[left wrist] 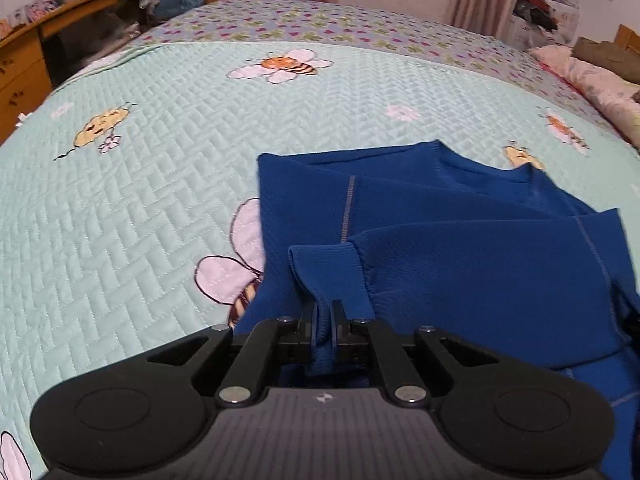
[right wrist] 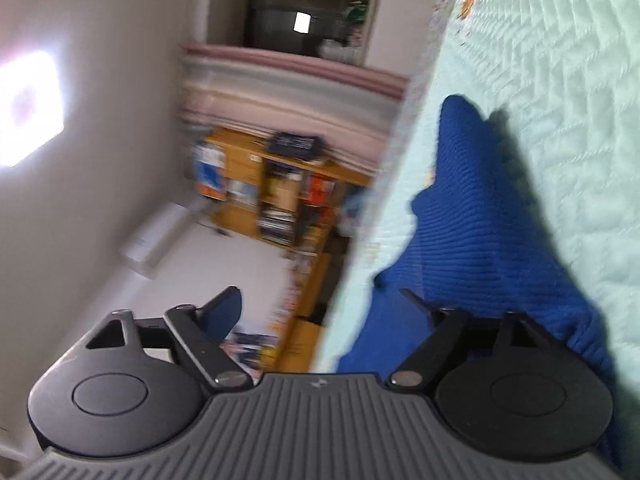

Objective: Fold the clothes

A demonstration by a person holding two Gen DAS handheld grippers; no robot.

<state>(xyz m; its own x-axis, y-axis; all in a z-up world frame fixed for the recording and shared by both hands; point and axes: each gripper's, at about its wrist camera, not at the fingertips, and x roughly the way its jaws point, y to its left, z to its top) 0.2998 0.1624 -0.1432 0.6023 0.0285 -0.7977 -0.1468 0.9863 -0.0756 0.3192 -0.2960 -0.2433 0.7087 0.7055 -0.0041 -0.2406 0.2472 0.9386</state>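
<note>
The left gripper [left wrist: 323,320] pinches the ribbed cuff [left wrist: 332,268] of the blue sweater [left wrist: 460,248], so the sleeve should be laid flat across the body without twist, while the right gripper [right wrist: 320,312] is wide open and holds nothing.

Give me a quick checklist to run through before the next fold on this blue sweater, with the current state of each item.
1. Left gripper shut on the ribbed cuff: ok, fabric sits between the closed fingers.
2. Right gripper has a hold: not ok, its jaws stand wide open with nothing between them.
3. Blue sweater lies on the quilt: ok.
4. Sleeve lies flat across the body: not ok, it is bunched near the cuff.
5. Bare quilt to the left for the fold: ok.
6. Right wrist view steady: not ok, it is blurred and tilted.
</note>
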